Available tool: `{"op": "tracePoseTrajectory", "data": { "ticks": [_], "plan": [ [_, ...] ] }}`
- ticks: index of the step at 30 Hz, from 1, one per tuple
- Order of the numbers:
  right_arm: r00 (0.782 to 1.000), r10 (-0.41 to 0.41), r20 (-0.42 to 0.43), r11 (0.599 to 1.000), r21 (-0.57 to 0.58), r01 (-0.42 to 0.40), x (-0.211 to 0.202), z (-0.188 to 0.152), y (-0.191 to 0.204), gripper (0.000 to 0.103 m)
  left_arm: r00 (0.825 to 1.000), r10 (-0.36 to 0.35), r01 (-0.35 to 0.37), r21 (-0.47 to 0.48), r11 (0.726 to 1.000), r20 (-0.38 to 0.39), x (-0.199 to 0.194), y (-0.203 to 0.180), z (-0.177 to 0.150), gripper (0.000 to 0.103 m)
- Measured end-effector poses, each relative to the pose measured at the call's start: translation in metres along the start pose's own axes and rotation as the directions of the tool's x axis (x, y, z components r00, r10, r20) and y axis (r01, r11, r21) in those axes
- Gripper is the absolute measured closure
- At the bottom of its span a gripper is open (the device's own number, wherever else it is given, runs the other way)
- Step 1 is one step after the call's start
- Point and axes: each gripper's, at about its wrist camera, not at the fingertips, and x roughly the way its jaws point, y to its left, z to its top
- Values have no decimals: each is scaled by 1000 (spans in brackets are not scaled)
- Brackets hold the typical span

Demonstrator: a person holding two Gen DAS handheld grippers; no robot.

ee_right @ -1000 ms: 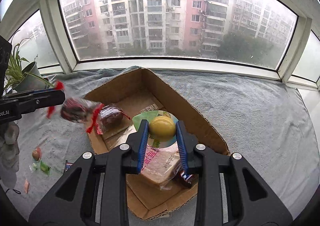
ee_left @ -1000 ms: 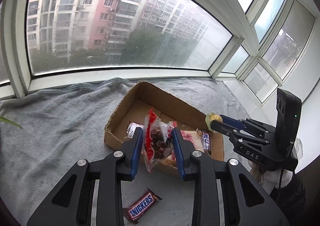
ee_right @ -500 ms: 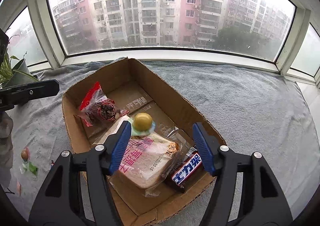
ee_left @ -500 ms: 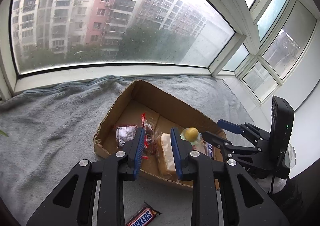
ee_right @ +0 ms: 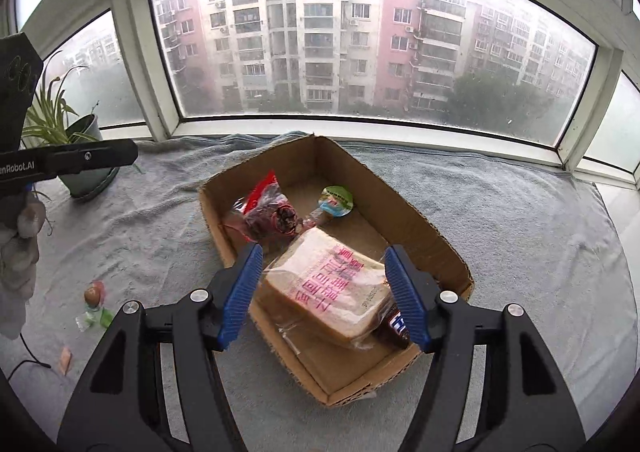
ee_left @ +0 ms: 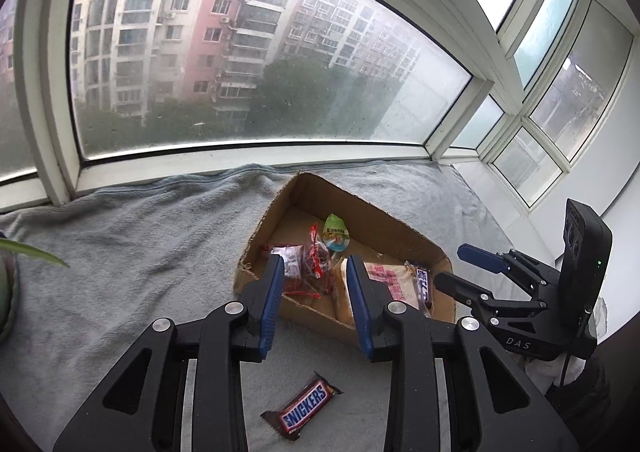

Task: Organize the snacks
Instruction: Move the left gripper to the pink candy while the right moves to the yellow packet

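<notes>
A brown cardboard box (ee_right: 420,228) sits on the grey towel (ee_right: 520,236) near the window edge. Inside it lie a clear bag of red and dark snacks (ee_right: 266,212), a small green-lidded jelly cup (ee_right: 336,201), a wrapped slice of bread with pink writing (ee_right: 332,288) and a dark candy bar (ee_left: 424,284) at the box's near corner. The left gripper (ee_left: 314,280) has just been opening a little, and nothing is between its blue pads. The right gripper (ee_right: 322,292) stands wide apart (it holds nothing too). A brown Snickers bar (ee_left: 306,406) lies on the towel outside the box, near the towel's front edge.
</notes>
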Motion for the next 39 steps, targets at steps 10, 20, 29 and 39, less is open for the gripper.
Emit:
{"op": "tracePoseTrajectory", "data": {
  "ticks": [10,20,29,39],
  "plan": [
    [995,96,-27,994,-48,-97,-43,-40,54,37,997,68,-69,11,998,41,-66,24,-27,63],
    [974,199,-108,975,-79,-208,-72,-109,128,37,992,129,-129,-32,991,-2,-110,61,-99,63],
    [932,305,-196,948,-32,-317,-69,-165,186,37,986,147,-156,-111,982,-83,-122,90,-170,63],
    [899,348,-266,933,2,-361,-46,-183,216,58,981,132,-151,-132,980,-142,-132,85,-233,63]
  ]
}}
